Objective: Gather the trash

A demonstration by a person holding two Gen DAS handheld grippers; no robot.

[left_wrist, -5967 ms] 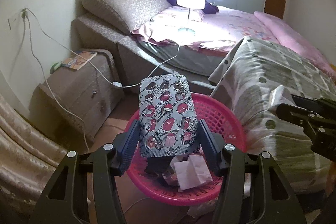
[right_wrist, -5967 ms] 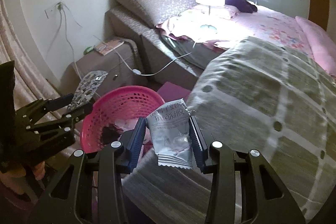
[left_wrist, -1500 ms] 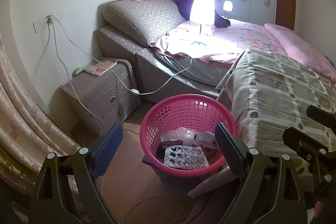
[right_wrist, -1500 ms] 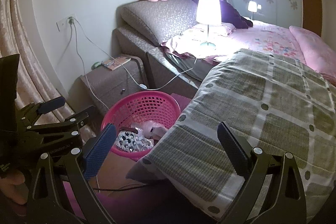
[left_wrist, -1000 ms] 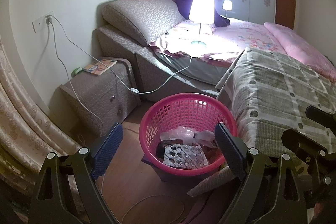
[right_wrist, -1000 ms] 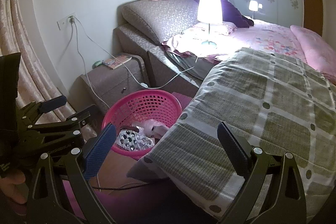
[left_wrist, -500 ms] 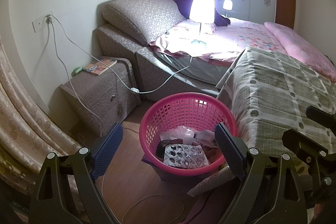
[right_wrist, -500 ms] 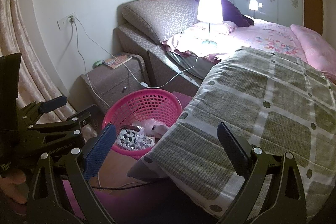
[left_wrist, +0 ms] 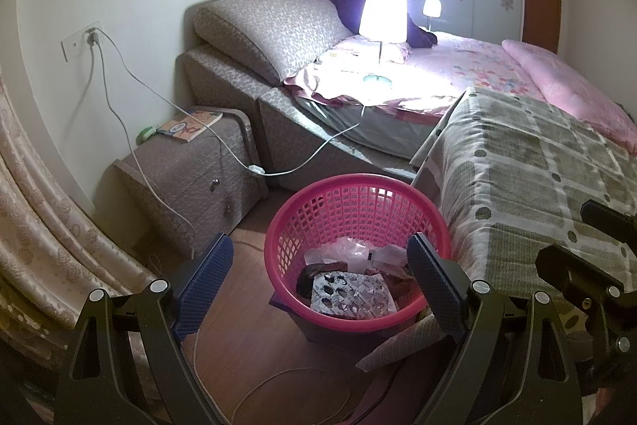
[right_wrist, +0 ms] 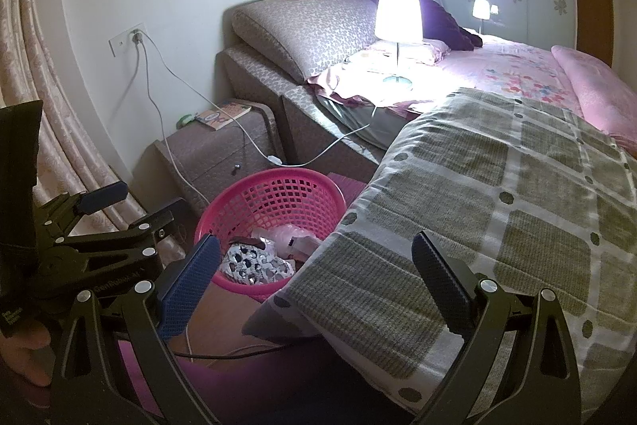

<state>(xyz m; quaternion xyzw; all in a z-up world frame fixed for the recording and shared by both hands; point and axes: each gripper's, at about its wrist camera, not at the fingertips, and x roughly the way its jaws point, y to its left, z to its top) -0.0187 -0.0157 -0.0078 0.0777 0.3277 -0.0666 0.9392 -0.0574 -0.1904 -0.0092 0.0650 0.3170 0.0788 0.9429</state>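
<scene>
Drop step looks done: blister pack point(left_wrist: 350, 295) and wrappers lie in pink basket point(left_wrist: 358, 194); my left gripper point(left_wrist: 318, 277) and right gripper point(right_wrist: 314, 273) both gape empty; next, hunt for leftover trash on the bed point(right_wrist: 497, 194)

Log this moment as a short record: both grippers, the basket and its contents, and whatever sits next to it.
left gripper: open, empty
right gripper: open, empty
basket: pink, upright on the floor beside the bed
in basket: blister pack on top, clear wrapper behind it
bed cover: checked, its corner hanging beside the basket
nightstand: left of the basket, a book on top
lamp: lit, on the bed
</scene>
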